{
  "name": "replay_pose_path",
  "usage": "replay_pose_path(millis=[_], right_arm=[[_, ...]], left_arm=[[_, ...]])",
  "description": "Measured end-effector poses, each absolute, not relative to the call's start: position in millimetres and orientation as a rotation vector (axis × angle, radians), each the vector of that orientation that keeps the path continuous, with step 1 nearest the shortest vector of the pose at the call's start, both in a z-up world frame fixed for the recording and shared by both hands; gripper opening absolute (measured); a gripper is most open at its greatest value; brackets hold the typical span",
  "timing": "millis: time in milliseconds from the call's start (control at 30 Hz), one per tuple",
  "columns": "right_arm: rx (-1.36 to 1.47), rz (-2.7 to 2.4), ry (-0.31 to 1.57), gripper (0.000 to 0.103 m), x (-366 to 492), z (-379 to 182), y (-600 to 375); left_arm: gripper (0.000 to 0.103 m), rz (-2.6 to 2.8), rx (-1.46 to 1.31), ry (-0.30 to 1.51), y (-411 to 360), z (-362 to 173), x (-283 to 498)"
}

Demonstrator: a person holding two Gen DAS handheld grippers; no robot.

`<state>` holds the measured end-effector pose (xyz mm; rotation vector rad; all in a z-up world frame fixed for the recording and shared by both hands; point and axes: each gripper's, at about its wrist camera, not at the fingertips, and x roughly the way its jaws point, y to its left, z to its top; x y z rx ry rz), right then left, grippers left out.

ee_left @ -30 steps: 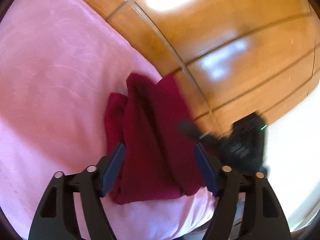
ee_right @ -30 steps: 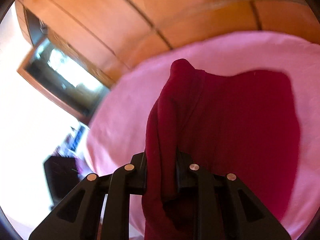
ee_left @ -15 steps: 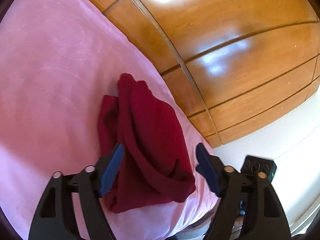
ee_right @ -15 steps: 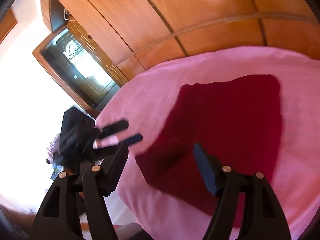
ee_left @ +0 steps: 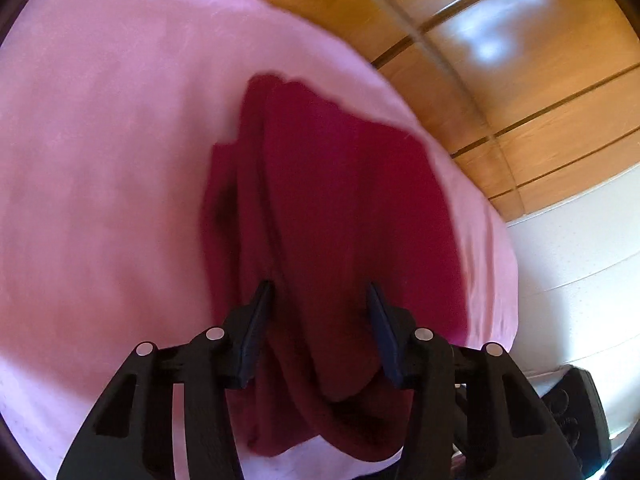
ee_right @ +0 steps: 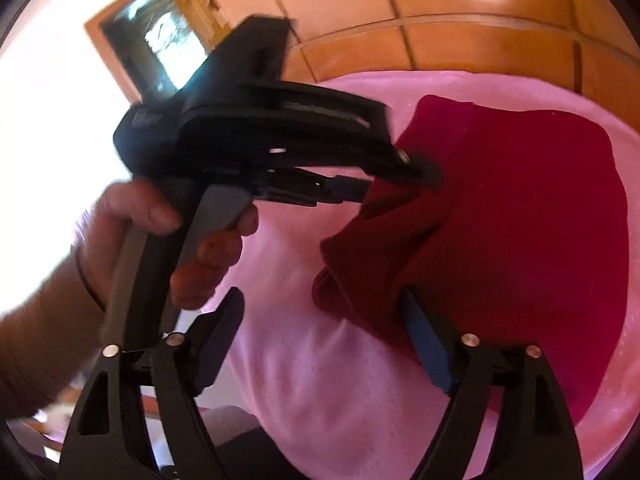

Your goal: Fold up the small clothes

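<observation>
A dark red garment [ee_left: 340, 208] lies partly folded on a pink bed sheet [ee_left: 104, 152]. In the left wrist view my left gripper [ee_left: 319, 306] straddles a raised fold at the garment's near end. Its jaws are closing with cloth between the pads, which are still apart. The right wrist view shows that left gripper [ee_right: 384, 178] from the side, held by a hand [ee_right: 160, 216], fingertips at the garment's [ee_right: 520, 220] left edge. My right gripper [ee_right: 322, 322] is opening wide. The garment's near corner lies by its right finger [ee_right: 424, 344], and nothing is gripped.
Glossy wooden panels [ee_left: 500, 52] rise behind the bed. A pale wall [ee_left: 572, 248] lies off its right edge, where the sheet drops away. A glass-fronted wooden cabinet [ee_right: 160, 36] stands at the far left. A black device [ee_left: 580, 412] sits low on the right.
The right gripper let go of the bunched red cloth and opened; the garment dropped onto the sheet. The left gripper moved in over the garment's near fold and its jaws narrowed.
</observation>
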<state>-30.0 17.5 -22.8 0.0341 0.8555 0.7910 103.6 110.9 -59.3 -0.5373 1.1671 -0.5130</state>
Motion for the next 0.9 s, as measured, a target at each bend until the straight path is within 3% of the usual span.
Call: replay_pose_path(millis=[100,300,333,400,500,700,733,767,800,900], right_arm=[[0.045,0.808,0.858,0.082,-32,-27,14],[0.266,0.874,0.883,0.082,-31,-11,-23],[0.283,0.863,0.872,0.082,-33,-8,-32],[0.302,0.817,0.847,0.082,-39,-2,-55],[0.268,0.713,0.805,0.082,-43,4,-81],[0.216,0.626,0.796,0.082,-35,-2,-89],[0.213,0.621,0.807,0.082,-33,-6,-85],[0.214,0.618,0.82,0.082,-31,-12,-86],[0.221,0.616,0.843,0.082,-27,-20,-82],[0.221,0.654,0.896,0.082,-26,-36,-74]], left_arm=[[0.048,-0.508,-0.667,1.175,135,-66,100],[0.048,-0.53,-0.672,1.13,141,-48,86],[0.049,-0.541,-0.673,1.123,138,-43,85],[0.063,-0.575,-0.668,1.113,131,-34,82],[0.068,-0.577,-0.668,1.13,120,-30,81],[0.068,-0.51,-0.62,1.161,111,-38,88],[0.062,-0.505,-0.593,1.162,108,-39,87],[0.043,-0.503,-0.526,1.158,103,-40,85],[0.033,-0.493,-0.447,1.149,99,-39,80],[0.029,-0.459,-0.169,1.086,89,-46,66]])
